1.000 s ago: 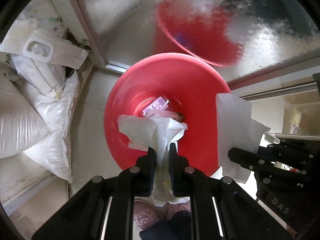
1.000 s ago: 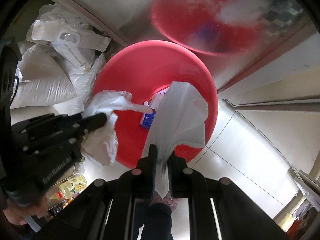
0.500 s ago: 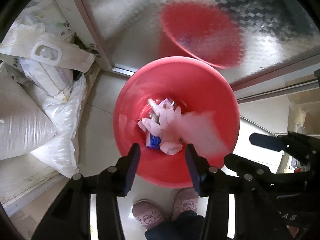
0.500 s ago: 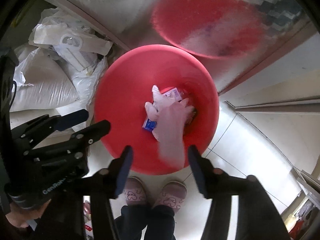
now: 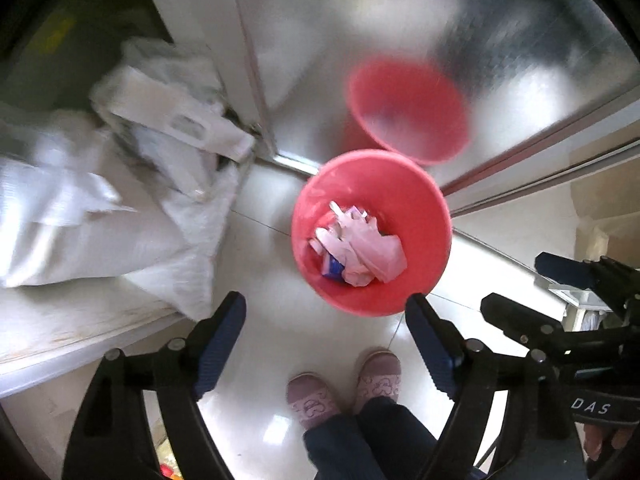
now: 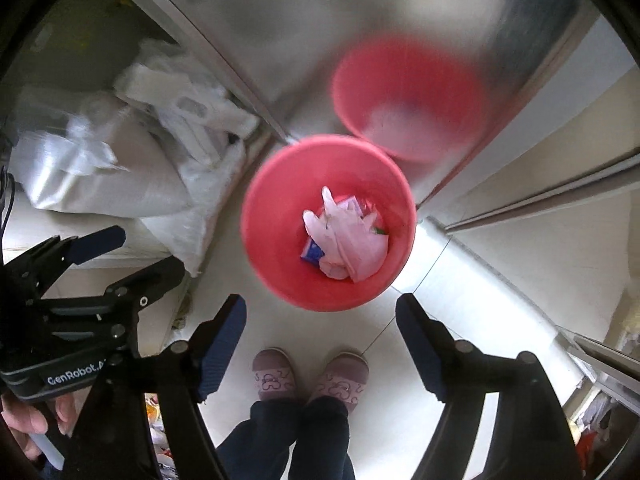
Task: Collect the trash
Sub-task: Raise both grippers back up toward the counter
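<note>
A red bin (image 5: 424, 248) (image 6: 276, 224) stands on the pale tiled floor against a shiny metal panel. Crumpled white tissues (image 5: 366, 246) (image 6: 352, 240) and a small blue packet (image 5: 332, 268) (image 6: 313, 253) lie at its bottom. My left gripper (image 5: 326, 304) hangs high above the bin pointing down, its jaws opening with nothing between them. My right gripper (image 6: 320, 306) hovers beside it, jaws also opening and empty. Each gripper shows in the other's view: the right gripper (image 5: 532, 280) at the right edge, the left gripper (image 6: 132, 252) at the left.
White sacks and plastic bags (image 5: 100, 216) (image 6: 120, 176) are piled on a low ledge left of the bin. The metal panel (image 5: 360, 20) mirrors the bin. The person's slippered feet (image 5: 344, 384) (image 6: 312, 372) stand just in front of the bin.
Both grippers let go of their white tissues, which dropped into the red bin. Both sets of jaws spread wide and both hands rose well above the bin.
</note>
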The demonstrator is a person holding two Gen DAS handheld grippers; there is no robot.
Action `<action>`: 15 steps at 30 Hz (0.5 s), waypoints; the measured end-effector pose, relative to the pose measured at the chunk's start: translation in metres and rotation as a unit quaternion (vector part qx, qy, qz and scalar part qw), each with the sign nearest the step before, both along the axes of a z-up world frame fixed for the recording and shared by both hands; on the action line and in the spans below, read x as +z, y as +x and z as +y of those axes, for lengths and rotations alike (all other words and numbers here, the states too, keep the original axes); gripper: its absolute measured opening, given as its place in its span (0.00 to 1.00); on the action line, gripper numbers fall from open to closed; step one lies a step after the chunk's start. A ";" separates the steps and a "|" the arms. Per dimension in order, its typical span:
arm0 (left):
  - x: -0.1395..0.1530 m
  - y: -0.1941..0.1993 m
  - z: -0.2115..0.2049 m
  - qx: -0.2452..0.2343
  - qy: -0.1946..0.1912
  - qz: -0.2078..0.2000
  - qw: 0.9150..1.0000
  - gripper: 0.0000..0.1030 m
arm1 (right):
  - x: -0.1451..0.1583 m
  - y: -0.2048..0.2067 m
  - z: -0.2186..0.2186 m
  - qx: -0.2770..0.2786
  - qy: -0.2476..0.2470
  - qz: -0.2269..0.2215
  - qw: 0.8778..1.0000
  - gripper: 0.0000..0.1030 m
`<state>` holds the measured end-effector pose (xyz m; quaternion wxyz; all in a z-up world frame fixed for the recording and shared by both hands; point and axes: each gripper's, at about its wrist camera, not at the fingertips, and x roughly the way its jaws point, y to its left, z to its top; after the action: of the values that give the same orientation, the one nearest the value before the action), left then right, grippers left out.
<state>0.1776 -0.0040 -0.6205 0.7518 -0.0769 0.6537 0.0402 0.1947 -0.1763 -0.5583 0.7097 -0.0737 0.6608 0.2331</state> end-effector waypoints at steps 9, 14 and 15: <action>0.145 -0.023 0.011 0.017 0.000 -0.043 0.999 0.83 | 0.146 -0.019 -0.008 -0.011 0.028 -0.064 0.998 0.80; 0.219 -0.041 0.007 0.012 0.011 -0.050 0.999 0.86 | 0.210 -0.037 -0.016 0.000 0.043 -0.071 0.997 0.87; 0.236 -0.046 0.005 0.009 0.016 -0.054 0.998 0.86 | 0.226 -0.042 -0.018 0.004 0.046 -0.074 0.996 0.87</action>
<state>0.1316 0.0008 -0.3850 0.7867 -0.0729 0.6108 0.0533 0.1530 -0.1939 -0.3327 0.7583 -0.0604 0.5946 0.2602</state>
